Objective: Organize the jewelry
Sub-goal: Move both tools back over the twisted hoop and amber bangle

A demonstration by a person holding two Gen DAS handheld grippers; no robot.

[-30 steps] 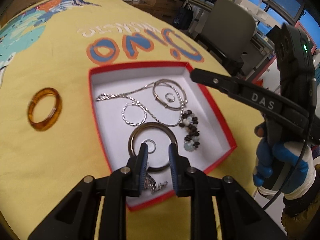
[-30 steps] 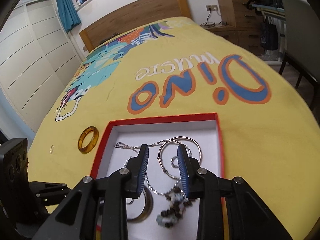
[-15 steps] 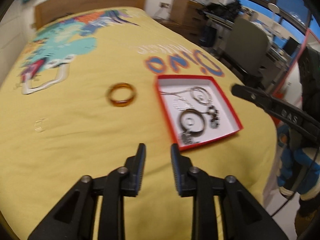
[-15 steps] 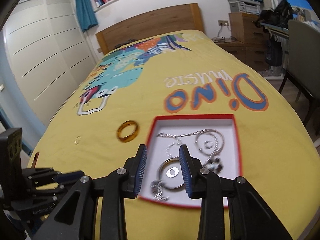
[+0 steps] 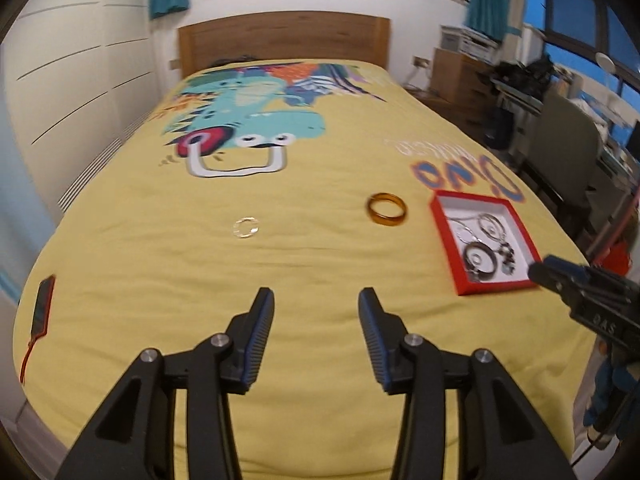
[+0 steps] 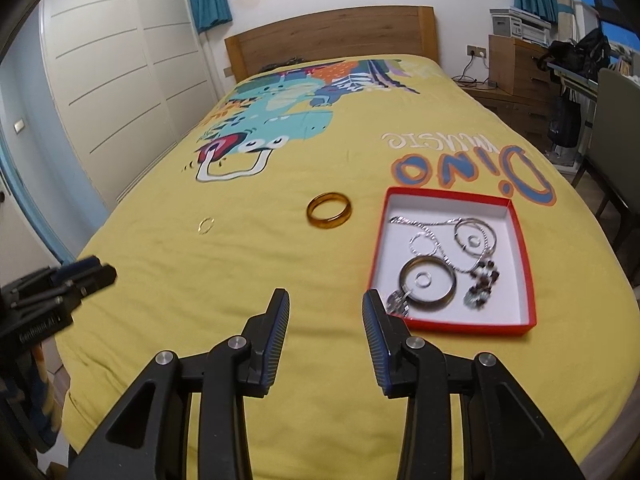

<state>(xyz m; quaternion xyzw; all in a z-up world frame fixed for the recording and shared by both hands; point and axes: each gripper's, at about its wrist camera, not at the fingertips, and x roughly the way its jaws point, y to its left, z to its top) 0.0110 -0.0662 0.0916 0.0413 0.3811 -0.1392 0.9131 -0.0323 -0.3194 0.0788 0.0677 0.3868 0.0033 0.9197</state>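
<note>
Left wrist view: L gripper point(image 5: 316, 320) hovers low over the yellow bed point(image 5: 160, 264), jaws spread wide, holding nothing. Red box point(image 5: 442, 236) sits at approx 2 o'clock from it, w/ a tangle of silver pieces inside, too blurred to count here. Outside the box: 1 amber bangle point(image 5: 387, 209) at 1 o'clock, 1 thin clear ring point(image 5: 245, 227) at 11 o'clock, both flat on the cover. R gripper point(image 5: 538, 270) pokes in at 3 o'clock, by the box's near corner.

Right wrist view: R gripper point(image 6: 325, 326) jaws also spread, empty. Box point(image 6: 378, 244) at 1 o'clock holds approx 1 chain, 3 hoops, 2 small rings, 1 bead cluster. Bangle point(image 6: 329, 210) at 12, ring point(image 6: 206, 225) at 10.

Seems mid-task: 2 strays left to collect. Next likely: reach to the bangle, straddle its rim, close gently, lift.
</note>
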